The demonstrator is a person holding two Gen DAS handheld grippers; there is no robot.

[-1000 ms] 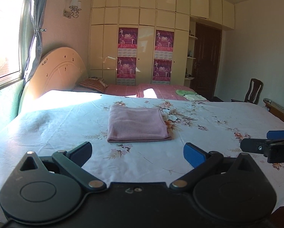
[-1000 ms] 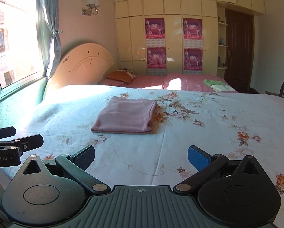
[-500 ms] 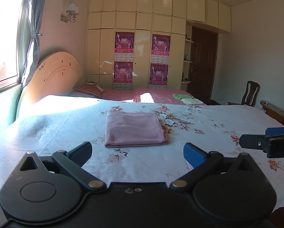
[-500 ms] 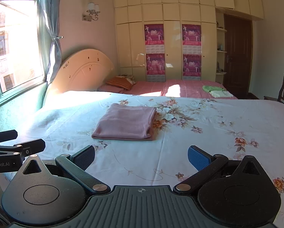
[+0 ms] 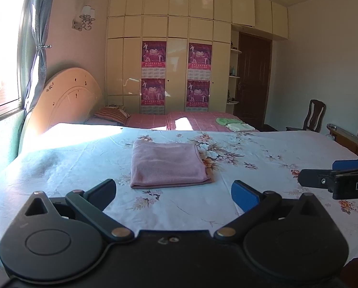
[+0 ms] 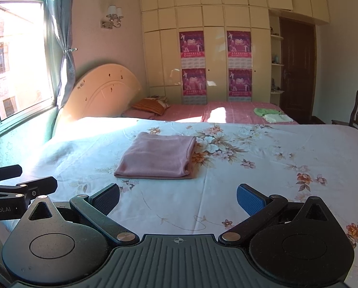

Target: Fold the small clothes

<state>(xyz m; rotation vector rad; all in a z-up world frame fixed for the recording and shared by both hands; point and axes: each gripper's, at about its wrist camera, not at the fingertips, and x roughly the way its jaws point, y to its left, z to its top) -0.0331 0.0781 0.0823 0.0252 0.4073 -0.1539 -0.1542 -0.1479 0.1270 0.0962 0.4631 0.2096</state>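
Observation:
A pink garment (image 5: 167,165) lies folded into a neat rectangle on the floral bedsheet (image 5: 262,148); it also shows in the right wrist view (image 6: 157,157). My left gripper (image 5: 175,192) is open and empty, held back from the garment near the bed's front edge. My right gripper (image 6: 177,198) is open and empty, also short of the garment. The right gripper's fingers (image 5: 322,178) show at the right edge of the left wrist view. The left gripper's fingers (image 6: 20,184) show at the left edge of the right wrist view.
A second bed with a pink cover (image 6: 226,114) stands behind, with green folded clothes (image 6: 267,112) and a striped pillow (image 6: 150,105) on it. A wooden chair (image 5: 315,117) and a dark door (image 5: 253,81) are at the right. A window (image 6: 18,60) is at the left.
Both grippers have tilted up and drawn back a little from the bed; the garment sits lower in view. The garment has not moved. Both stay open.

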